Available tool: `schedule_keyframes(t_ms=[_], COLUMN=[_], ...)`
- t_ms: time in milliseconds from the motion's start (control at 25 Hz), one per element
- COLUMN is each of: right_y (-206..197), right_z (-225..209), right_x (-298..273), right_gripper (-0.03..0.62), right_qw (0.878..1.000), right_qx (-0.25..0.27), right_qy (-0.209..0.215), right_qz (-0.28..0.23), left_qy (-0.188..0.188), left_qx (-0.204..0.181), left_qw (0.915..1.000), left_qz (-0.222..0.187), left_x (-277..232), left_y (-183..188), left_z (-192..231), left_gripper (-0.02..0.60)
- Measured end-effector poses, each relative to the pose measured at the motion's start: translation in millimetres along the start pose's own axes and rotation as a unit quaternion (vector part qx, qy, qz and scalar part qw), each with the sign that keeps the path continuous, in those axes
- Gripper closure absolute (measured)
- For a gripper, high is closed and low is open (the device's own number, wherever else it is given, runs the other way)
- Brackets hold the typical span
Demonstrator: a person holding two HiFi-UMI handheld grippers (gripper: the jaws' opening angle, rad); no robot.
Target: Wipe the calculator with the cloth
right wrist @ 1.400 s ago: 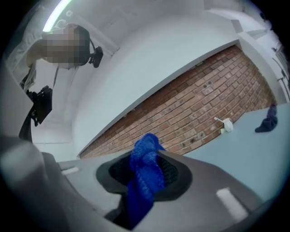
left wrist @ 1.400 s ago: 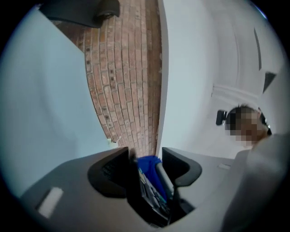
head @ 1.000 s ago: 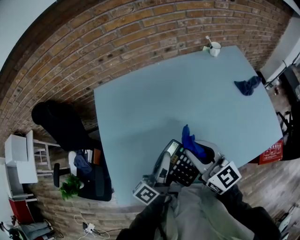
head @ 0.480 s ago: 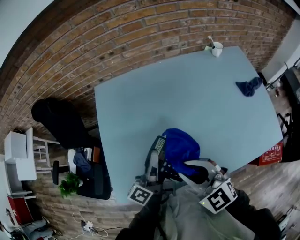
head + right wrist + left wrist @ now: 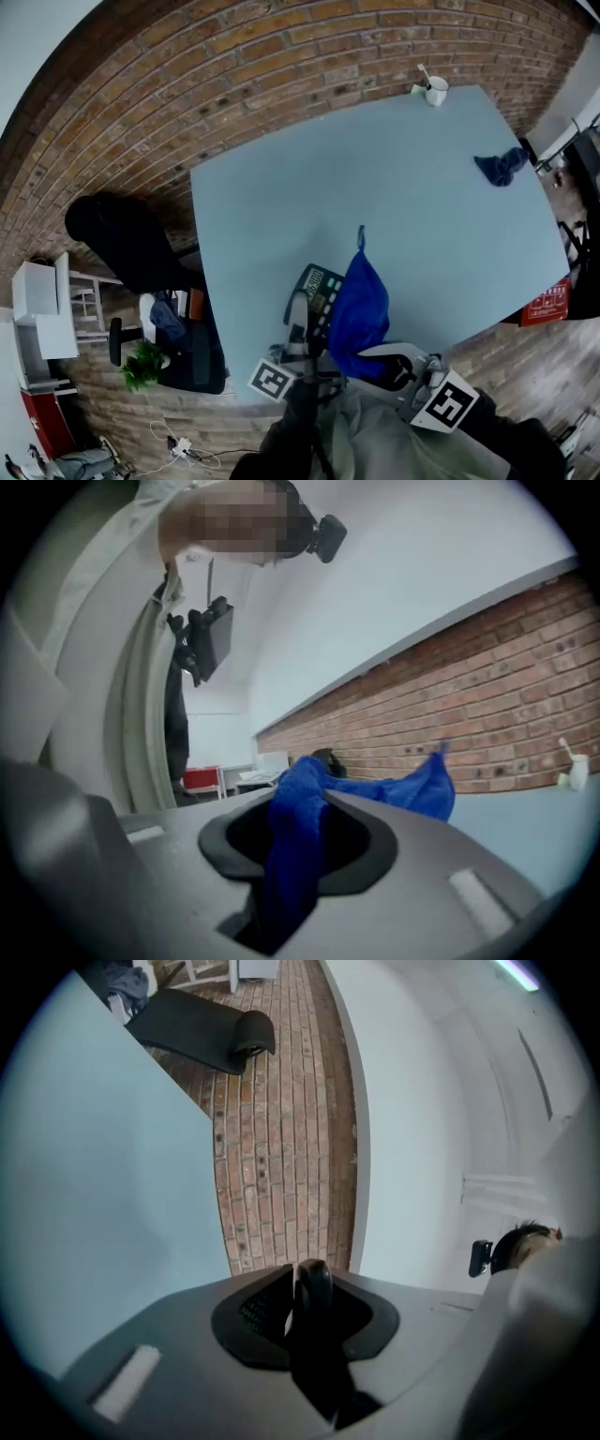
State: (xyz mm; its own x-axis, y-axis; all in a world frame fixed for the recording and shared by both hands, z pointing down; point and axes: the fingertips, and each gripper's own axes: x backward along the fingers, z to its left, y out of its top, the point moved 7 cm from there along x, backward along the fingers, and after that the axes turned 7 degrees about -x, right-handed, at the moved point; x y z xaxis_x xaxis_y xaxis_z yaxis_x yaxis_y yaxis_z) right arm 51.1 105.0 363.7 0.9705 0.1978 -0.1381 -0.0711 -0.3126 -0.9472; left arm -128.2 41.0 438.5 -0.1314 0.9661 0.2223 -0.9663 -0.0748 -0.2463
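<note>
I am clamping the left fingers (image 5: 298,321) on the calculator (image 5: 317,284) over the near edge of the counter (image 5: 375,178), the right fingers (image 5: 386,351) pinching the cloth (image 5: 361,305) draped on it; a hard swipe could lever it loose.

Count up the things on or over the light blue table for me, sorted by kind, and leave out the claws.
Blue cloth: 2
Calculator: 1
Mug: 1
Total: 4
</note>
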Motion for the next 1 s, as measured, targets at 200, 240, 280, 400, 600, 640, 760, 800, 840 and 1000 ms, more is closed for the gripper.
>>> schedule_keyframes(t_ms=[200,240,280,400,600,640,760,800,840,1000], right_y=[37.6,47.3,54.1,53.0,31.9,30.0,39.7,45.4,52.4,68.2], right_z=[-28.9,-43.2,-57.3,-73.2,-25.2,-18.8,-27.2,-39.4,-53.7,-76.7], right_x=[25.0,32.3,37.0,27.9,-6.3,-10.6,-4.5,1.8,7.8,16.4], right_gripper=[0.49,0.49,0.488,0.49,0.49,0.49,0.49,0.49,0.49,0.49], right_qw=[0.99,0.981,0.971,0.957,0.927,0.928,0.937,0.937,0.934,0.92], right_qx=[-0.034,-0.036,-0.044,-0.129,-0.216,-0.212,-0.179,-0.176,-0.18,-0.198], right_qy=[-0.007,-0.036,-0.062,-0.017,0.195,0.213,0.197,0.178,0.159,0.168], right_qz=[-0.134,-0.188,-0.228,-0.261,-0.236,-0.222,-0.225,-0.244,-0.266,-0.293], left_qy=[-0.051,-0.062,-0.073,-0.109,-0.147,-0.154,-0.168,-0.177,-0.189,-0.22], left_qx=[0.054,0.068,0.088,0.17,0.245,0.254,0.268,0.262,0.254,0.245], left_qw=[0.9972,0.9957,0.9935,0.9791,0.9577,0.9542,0.9485,0.9485,0.9483,0.9426], left_qz=[0.006,0.006,0.003,-0.024,-0.036,-0.032,-0.004,0.011,0.027,0.056], left_x=[-10.3,-9.4,-7.6,-4.6,-16.2,-18.2,-22.1,-22.7,-23.6,-28.5], left_y=[16.7,17.5,16.8,9.5,1.1,0.2,-4.8,-6.3,-8.0,-17.3], left_z=[-28.3,-31.7,-33.9,-37.3,-42.3,-42.8,-45.0,-48.2,-53.1,-66.1], left_gripper=[0.514,0.514,0.514,0.522,0.523,0.522,0.522,0.523,0.523,0.523])
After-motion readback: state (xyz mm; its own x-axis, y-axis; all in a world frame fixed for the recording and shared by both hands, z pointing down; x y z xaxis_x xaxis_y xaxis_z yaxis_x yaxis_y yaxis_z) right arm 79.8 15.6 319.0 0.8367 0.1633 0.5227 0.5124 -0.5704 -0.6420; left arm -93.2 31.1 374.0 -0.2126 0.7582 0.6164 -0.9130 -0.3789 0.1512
